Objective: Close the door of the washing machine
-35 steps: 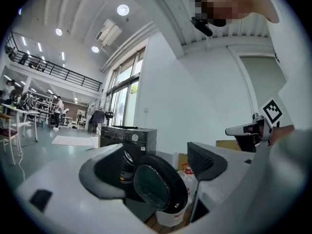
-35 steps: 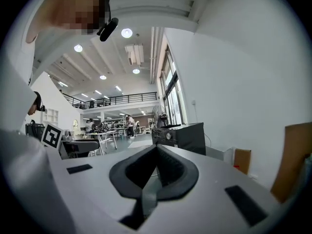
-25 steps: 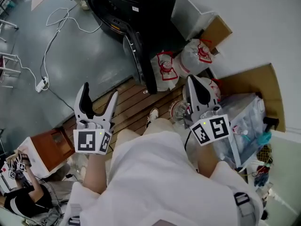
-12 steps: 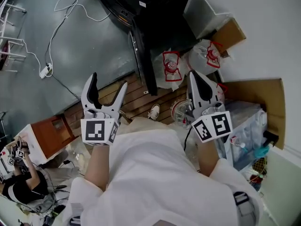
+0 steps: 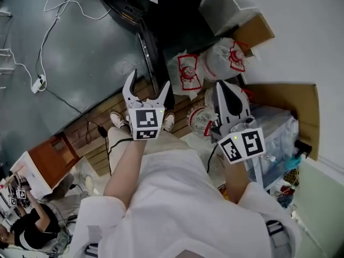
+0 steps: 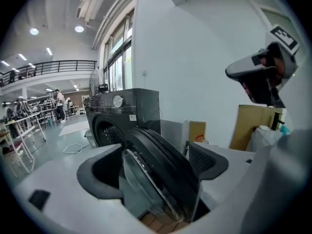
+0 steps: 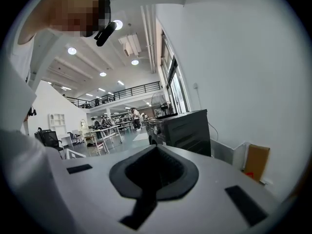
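Observation:
The black washing machine (image 5: 156,1) stands at the top of the head view, its round door (image 5: 146,50) swung open and seen edge-on. My left gripper (image 5: 149,87) is open at the door's outer edge. In the left gripper view the door (image 6: 163,152) sits between the two spread fingers (image 6: 100,177), with the machine's front (image 6: 124,113) behind it; whether a pad touches it I cannot tell. My right gripper (image 5: 228,97) hangs to the right over the bags, shut with nothing in it. In the right gripper view its jaws (image 7: 155,172) are pressed together and the machine (image 7: 187,128) stands far off.
Two white plastic bags with red print (image 5: 188,71) (image 5: 226,58) lie right of the door. Cardboard (image 5: 287,98) and a clear plastic bin (image 5: 279,133) stand at the right. Wooden slats (image 5: 102,122) lie underfoot, a cable with a power strip (image 5: 37,82) at the left, a wooden box (image 5: 45,163).
My left gripper has moved right and forward from over the wooden slats to the open door's edge, which now lies between its jaws. The right gripper has hardly moved.

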The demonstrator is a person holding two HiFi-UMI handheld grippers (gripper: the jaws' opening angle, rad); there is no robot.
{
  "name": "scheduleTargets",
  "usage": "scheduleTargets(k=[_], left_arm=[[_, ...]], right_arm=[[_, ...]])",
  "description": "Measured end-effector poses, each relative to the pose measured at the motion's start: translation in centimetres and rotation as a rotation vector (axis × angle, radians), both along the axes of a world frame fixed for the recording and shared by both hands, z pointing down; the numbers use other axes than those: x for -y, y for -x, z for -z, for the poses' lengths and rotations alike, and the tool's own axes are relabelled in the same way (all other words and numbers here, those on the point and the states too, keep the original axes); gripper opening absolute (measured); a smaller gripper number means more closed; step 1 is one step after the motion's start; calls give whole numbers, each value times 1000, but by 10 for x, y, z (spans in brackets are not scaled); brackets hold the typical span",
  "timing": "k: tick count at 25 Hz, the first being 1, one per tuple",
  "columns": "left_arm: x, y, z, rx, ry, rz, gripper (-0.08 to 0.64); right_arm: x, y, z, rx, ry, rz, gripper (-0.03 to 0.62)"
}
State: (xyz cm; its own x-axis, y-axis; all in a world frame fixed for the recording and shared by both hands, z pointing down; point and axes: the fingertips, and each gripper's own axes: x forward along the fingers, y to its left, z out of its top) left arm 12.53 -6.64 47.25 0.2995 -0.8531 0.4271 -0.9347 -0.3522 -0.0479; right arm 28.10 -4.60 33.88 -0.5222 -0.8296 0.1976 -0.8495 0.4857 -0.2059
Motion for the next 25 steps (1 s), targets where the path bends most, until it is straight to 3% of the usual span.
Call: scheduleTargets(k=[7,12,17,25], left_arm=[[33,-33,-36,140,19,-6,423],[37,-34,-40,177,45,26,425],[32,-20,-42,173,71,46,426],[21,37,-48,191,105,94,425]], right_arm=[[8,-1,-18,-17,39,41,-5],[11,4,-22,-31,44,78,-5],[11,16,-22,-27,47,107,-5],[19,29,-34,0,76,115,-5]])
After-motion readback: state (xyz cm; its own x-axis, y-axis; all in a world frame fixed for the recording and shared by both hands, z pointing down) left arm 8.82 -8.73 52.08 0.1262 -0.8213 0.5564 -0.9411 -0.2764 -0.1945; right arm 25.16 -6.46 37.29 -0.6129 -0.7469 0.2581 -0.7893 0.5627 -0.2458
